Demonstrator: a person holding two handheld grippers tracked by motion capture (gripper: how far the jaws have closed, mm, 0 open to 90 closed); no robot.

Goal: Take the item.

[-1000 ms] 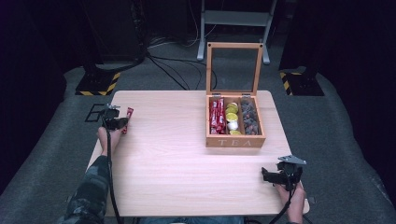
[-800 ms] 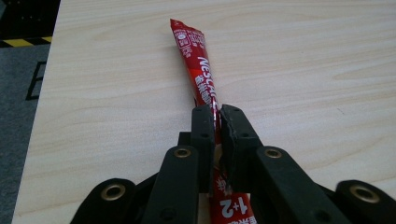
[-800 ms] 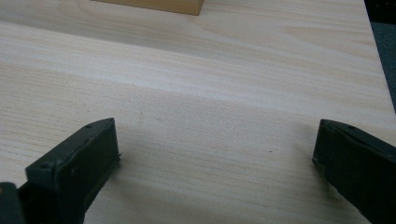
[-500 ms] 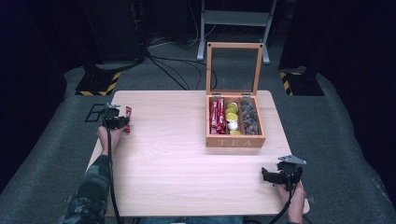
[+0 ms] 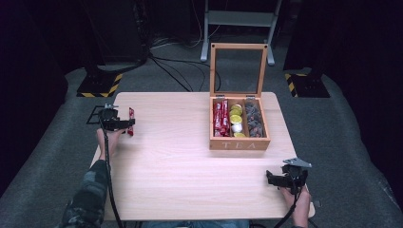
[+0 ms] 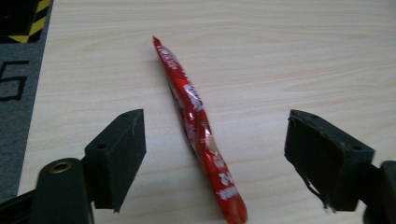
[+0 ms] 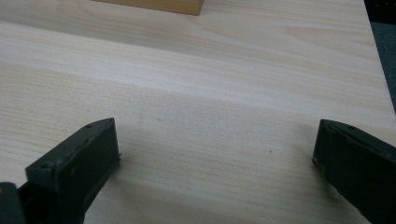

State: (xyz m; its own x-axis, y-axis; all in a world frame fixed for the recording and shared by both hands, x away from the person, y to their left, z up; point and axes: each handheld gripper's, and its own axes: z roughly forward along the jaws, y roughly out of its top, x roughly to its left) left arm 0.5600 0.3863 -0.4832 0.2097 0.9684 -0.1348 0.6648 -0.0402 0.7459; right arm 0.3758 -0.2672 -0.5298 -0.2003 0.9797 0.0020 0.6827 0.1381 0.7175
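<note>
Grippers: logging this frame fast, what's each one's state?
Left gripper: open, jaws either side of the red packet on the table.
Right gripper: open, holding nothing.

Packet (image 5: pixel 130 121) on table (image 5: pixel 180 166) far left; tea box (image 5: pixel 239 142) far right.

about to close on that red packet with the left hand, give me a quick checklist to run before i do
1. Left tongs open: ok, both jaws stand wide apart.
2. Red packet between the jaws: ok, it lies on the table roughly midway between them.
3. Packet free of other things: ok, bare wood all round it.
4. Packet lined up for a squeeze across its width: ok, it runs lengthwise along the gap, slightly slanted.
5. Tongs low enough to catch a flat packet: cannot tell, height above the table is not readable.
6. Tea box ready to receive: ok, lid up; the left compartment already holds red packets.
7. Right tongs out of the way: ok, open, at the near right corner.
</note>
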